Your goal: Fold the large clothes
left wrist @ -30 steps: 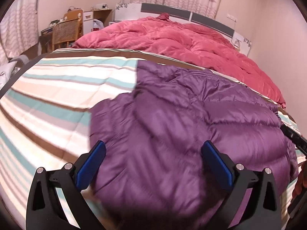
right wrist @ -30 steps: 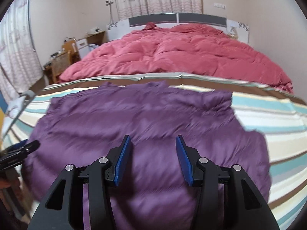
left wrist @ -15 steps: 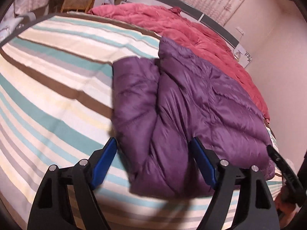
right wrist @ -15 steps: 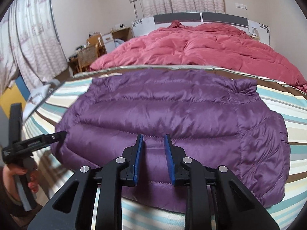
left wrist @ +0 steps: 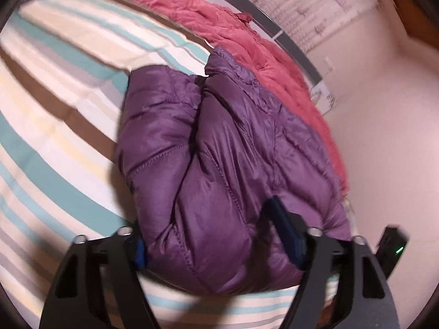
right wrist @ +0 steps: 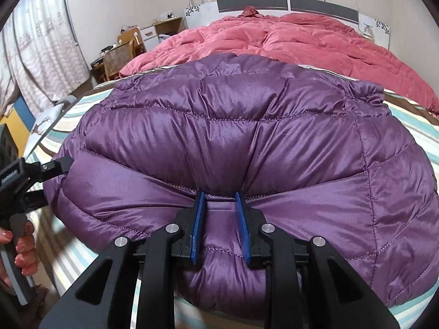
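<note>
A purple puffer jacket (right wrist: 247, 137) lies folded across the striped bed sheet (left wrist: 55, 137). My right gripper (right wrist: 219, 196) is shut on a pinched fold at the jacket's near edge, and the fabric puckers between the blue pads. My left gripper (left wrist: 208, 227) straddles the jacket's (left wrist: 214, 170) bulky end. Its jaws are closing, and the padding fills the gap and touches both pads. In the right wrist view the left gripper's finger (right wrist: 57, 164) meets the jacket's left end, with a person's hand (right wrist: 19, 246) on the handle.
A red quilt (right wrist: 288, 41) covers the far half of the bed, up to the headboard (right wrist: 274, 2). A wicker chair (right wrist: 118, 57) and a desk stand far left by the curtains. A wall (left wrist: 384, 137) runs close along the bed's right side.
The left gripper rolled and sank, and its jaws narrowed around the jacket's end. The right gripper's jaws closed on a fold of the near edge and moved in closer.
</note>
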`<control>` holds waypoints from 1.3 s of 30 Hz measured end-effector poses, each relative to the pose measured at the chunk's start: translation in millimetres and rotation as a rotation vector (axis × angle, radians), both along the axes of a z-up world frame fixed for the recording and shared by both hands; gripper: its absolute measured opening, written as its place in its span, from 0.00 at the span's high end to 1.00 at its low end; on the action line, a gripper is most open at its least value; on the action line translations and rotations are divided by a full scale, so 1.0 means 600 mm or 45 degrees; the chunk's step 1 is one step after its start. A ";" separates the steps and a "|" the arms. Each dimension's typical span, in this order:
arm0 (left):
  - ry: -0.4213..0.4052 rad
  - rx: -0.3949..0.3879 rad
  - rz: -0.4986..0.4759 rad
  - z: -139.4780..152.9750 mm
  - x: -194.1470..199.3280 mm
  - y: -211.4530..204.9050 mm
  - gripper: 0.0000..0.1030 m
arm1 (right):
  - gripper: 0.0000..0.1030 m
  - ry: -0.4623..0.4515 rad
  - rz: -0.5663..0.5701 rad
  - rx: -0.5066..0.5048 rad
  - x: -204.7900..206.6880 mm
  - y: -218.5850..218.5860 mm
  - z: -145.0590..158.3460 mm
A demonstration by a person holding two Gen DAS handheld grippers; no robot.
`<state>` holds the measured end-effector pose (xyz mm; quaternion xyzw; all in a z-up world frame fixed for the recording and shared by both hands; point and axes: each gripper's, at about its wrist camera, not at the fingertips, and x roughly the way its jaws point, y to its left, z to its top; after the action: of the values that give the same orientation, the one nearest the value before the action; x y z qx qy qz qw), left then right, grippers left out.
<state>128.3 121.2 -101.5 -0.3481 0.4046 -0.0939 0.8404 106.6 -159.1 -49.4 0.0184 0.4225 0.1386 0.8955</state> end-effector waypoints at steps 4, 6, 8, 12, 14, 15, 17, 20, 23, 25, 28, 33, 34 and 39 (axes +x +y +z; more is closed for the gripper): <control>0.013 -0.122 0.010 -0.016 0.010 0.001 0.55 | 0.77 -0.006 -0.007 0.003 -0.002 -0.002 -0.002; 0.013 -0.155 0.009 -0.020 0.013 -0.001 0.62 | 0.77 -0.009 -0.011 0.008 -0.002 -0.003 -0.003; 0.010 -0.194 0.024 -0.026 0.014 -0.001 0.68 | 0.77 -0.014 -0.014 0.009 -0.005 -0.004 -0.003; -0.023 -0.177 0.053 -0.022 0.011 -0.010 0.76 | 0.77 -0.032 -0.023 0.001 -0.010 -0.001 -0.004; -0.043 -0.144 0.056 -0.013 0.012 -0.014 0.78 | 0.77 -0.037 -0.028 -0.003 -0.013 0.001 -0.004; -0.056 -0.126 0.057 -0.006 0.011 -0.017 0.80 | 0.77 -0.036 -0.031 -0.004 -0.013 0.001 -0.004; -0.094 -0.078 0.059 0.015 0.009 -0.023 0.81 | 0.77 -0.036 -0.033 -0.003 -0.015 0.000 -0.004; -0.152 0.009 0.039 0.050 0.004 -0.035 0.82 | 0.77 -0.030 -0.038 0.002 -0.014 0.000 -0.002; -0.236 0.106 0.001 0.095 0.004 -0.059 0.82 | 0.77 -0.029 -0.045 -0.003 -0.012 -0.002 0.002; -0.292 0.163 -0.031 0.122 0.000 -0.072 0.82 | 0.77 -0.026 -0.053 0.003 -0.011 -0.003 0.003; -0.367 0.264 -0.085 0.165 0.003 -0.104 0.82 | 0.77 -0.024 -0.053 0.013 -0.009 -0.006 0.007; -0.475 0.444 -0.157 0.222 -0.022 -0.142 0.82 | 0.77 -0.025 -0.093 0.140 -0.018 -0.041 0.025; -0.491 0.473 -0.170 0.231 -0.024 -0.149 0.82 | 0.77 -0.030 -0.112 0.167 -0.024 -0.054 0.030; -0.526 0.584 -0.200 0.257 -0.031 -0.179 0.82 | 0.77 -0.109 -0.249 0.136 -0.063 -0.121 0.057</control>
<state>109.5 13.6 52.5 -0.0910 0.2617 -0.1335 0.9515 68.6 -232.0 -15.2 0.1013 0.3720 0.0736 0.9198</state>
